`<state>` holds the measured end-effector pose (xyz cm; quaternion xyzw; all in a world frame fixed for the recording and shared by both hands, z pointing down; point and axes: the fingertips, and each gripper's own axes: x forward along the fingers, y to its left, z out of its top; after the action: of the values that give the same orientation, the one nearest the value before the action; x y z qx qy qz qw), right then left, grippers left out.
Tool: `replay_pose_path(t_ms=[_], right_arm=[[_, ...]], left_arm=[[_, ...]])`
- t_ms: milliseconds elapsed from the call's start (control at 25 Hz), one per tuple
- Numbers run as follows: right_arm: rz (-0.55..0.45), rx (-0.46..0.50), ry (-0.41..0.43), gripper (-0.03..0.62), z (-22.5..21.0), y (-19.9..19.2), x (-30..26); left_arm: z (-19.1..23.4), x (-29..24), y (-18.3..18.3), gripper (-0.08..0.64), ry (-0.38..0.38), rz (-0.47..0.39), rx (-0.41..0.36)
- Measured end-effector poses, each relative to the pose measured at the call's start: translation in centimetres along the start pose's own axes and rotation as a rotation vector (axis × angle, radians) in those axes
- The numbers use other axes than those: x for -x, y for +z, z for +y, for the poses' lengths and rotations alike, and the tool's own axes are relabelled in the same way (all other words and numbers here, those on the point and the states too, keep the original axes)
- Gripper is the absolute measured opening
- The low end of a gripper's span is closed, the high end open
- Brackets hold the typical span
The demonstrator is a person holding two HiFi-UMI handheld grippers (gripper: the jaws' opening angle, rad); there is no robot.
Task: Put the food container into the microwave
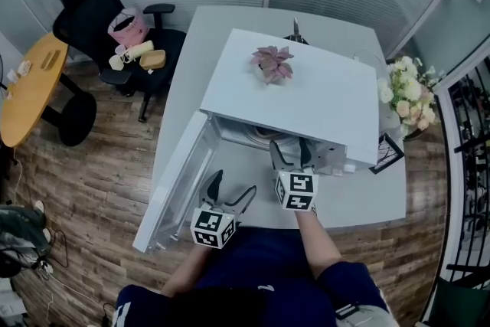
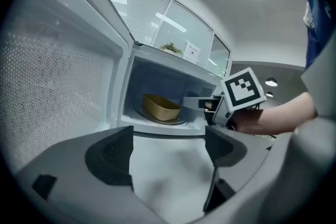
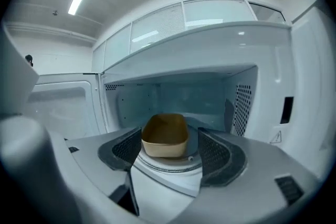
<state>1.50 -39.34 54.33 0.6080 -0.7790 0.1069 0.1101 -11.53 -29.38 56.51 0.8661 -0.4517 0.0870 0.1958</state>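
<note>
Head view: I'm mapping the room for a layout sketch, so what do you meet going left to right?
yellow table → black office chair → microwave → flower bouquet

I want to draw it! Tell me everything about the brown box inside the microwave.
The food container is a tan, oblong tub with rounded corners, paper-like, lidless and seemingly empty. It sits upright on the round turntable inside the open microwave. The open jaws of the right gripper stand just in front, not touching it.
</note>
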Motion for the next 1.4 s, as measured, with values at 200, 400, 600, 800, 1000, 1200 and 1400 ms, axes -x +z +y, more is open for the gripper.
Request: replay_pose_path(t_ms=[200, 400, 600, 800, 1000, 1200, 1400], right_arm=[[-0.018, 0.027, 0.038, 0.341, 1.0, -0.3, 2.5], [-0.016, 0.069, 0.064, 0.336, 2.2, -1.2, 5.1], [-0.002, 0.068, 0.054, 0.333, 2.3, -2.9, 7.6], [0.036, 0.072, 0.039, 0.331, 2.1, -5.1, 10.0], [0.052, 0.074, 0.037, 0.33, 2.1, -5.9, 10.8], [0.058, 0.084, 0.041, 0.331, 2.2, -5.7, 10.5], [0.038, 0.078, 0.041, 0.254, 2.2, -5.2, 10.4]], left_arm=[[0.0, 0.2, -0.1, 0.426, -0.001, -0.006, 0.011], [-0.1, 0.2, -0.1, 0.426, -0.008, -0.008, 0.022], [-0.3, 0.4, -0.2, 0.426, -0.01, -0.015, 0.017], [-0.2, 0.4, -0.4, 0.426, -0.003, -0.017, 0.022], [-0.2, 0.2, -0.1, 0.426, -0.002, -0.022, 0.007], [-0.5, 0.0, 0.2, 0.426, -0.005, -0.031, -0.022], [-1.4, -0.4, 0.0, 0.398, -0.069, -0.013, -0.021]])
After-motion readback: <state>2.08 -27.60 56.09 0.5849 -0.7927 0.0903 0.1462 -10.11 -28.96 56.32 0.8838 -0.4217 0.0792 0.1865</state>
